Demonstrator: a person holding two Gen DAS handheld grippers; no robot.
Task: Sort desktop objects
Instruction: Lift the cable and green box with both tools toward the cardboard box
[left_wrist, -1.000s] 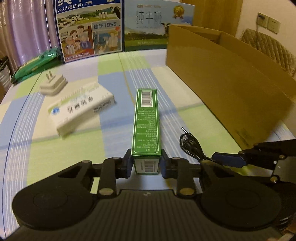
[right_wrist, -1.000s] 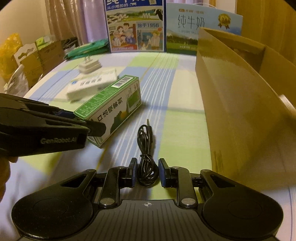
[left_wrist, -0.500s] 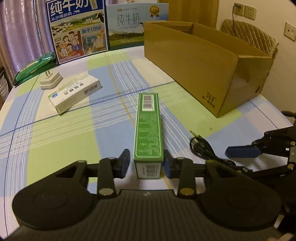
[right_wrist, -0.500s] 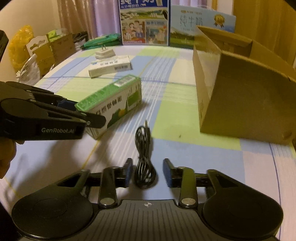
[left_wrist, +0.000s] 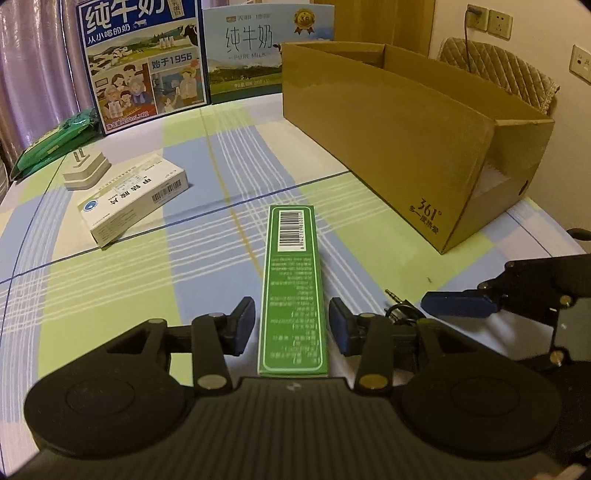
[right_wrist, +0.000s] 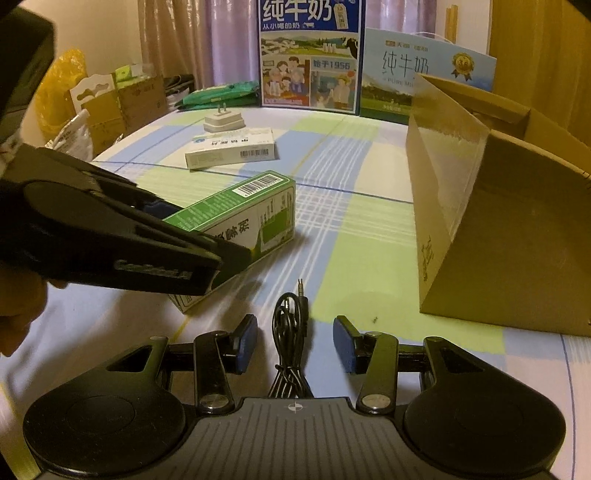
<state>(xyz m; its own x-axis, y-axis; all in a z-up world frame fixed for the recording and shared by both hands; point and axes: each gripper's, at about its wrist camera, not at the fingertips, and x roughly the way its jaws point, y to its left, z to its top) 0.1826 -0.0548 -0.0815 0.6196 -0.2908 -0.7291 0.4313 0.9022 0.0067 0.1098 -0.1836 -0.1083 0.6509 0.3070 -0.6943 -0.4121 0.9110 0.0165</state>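
Near end of green carton (left_wrist: 293, 288) hidden under left gripper body, black cable (right_wrist: 290, 332) lower coil hidden beneath right gripper body, cardboard box (right_wrist: 498, 229) cut off at right edge, interior unseen, white carton (right_wrist: 231, 151) print illegible.

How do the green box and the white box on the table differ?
The green box is long and narrow; the white box is shorter and flatter. The green box lies between the open left claw's fingers; the white box sits untouched beside a plug. Both carry barcodes and rest on the table.
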